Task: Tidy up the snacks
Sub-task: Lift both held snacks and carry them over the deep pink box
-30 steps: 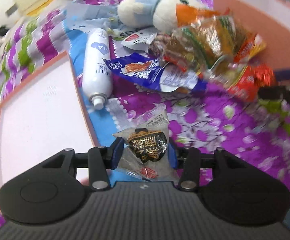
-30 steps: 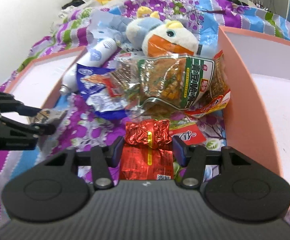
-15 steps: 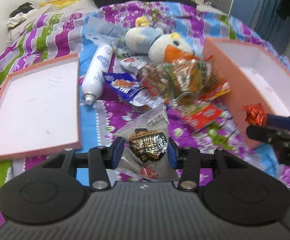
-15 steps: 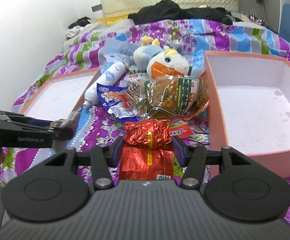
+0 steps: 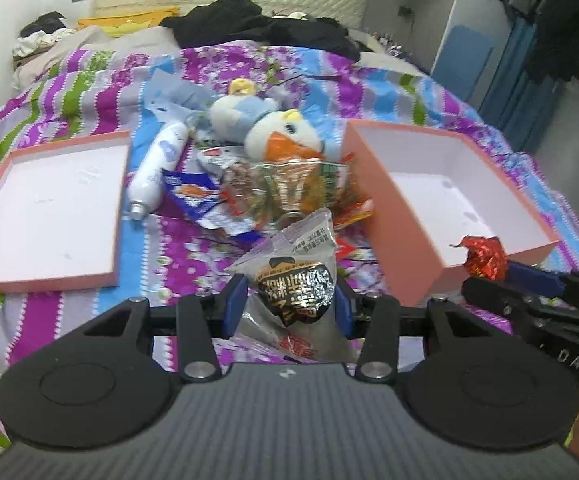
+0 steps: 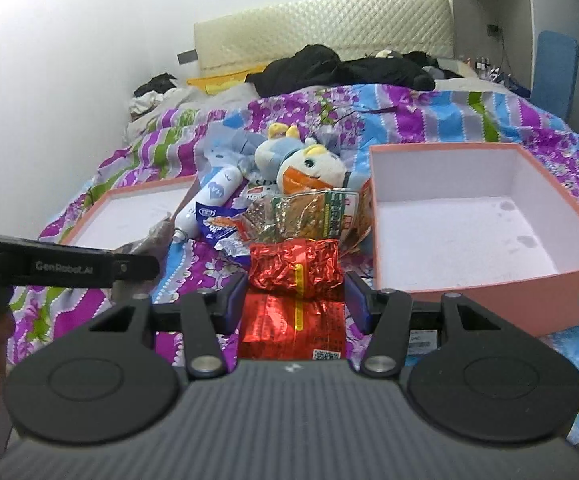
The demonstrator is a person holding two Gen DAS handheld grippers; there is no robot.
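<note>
My left gripper (image 5: pixel 287 304) is shut on a clear snack packet with a black and gold label (image 5: pixel 297 284), held above the bedspread. My right gripper (image 6: pixel 295 298) is shut on a red foil snack packet (image 6: pixel 295 268), also seen at the right of the left wrist view (image 5: pixel 483 256). A pile of snack packets (image 5: pixel 289 184) (image 6: pixel 309 212) lies in the middle of the bed. The deep pink box (image 5: pixel 449 192) (image 6: pixel 469 224) stands to the right of the pile. The shallow pink lid (image 5: pixel 49 204) (image 6: pixel 129 212) lies to the left.
A white spray bottle (image 5: pixel 157 168) and a plush duck toy (image 5: pixel 273 132) lie behind the pile. Dark clothes (image 6: pixel 341 68) are heaped at the headboard. The floral bedspread (image 5: pixel 193 248) covers the bed. The left gripper body (image 6: pixel 61 266) crosses the right wrist view.
Both grippers have lifted and pulled back from the pile, each with its packet. More of the bed and both pink boxes now show.
</note>
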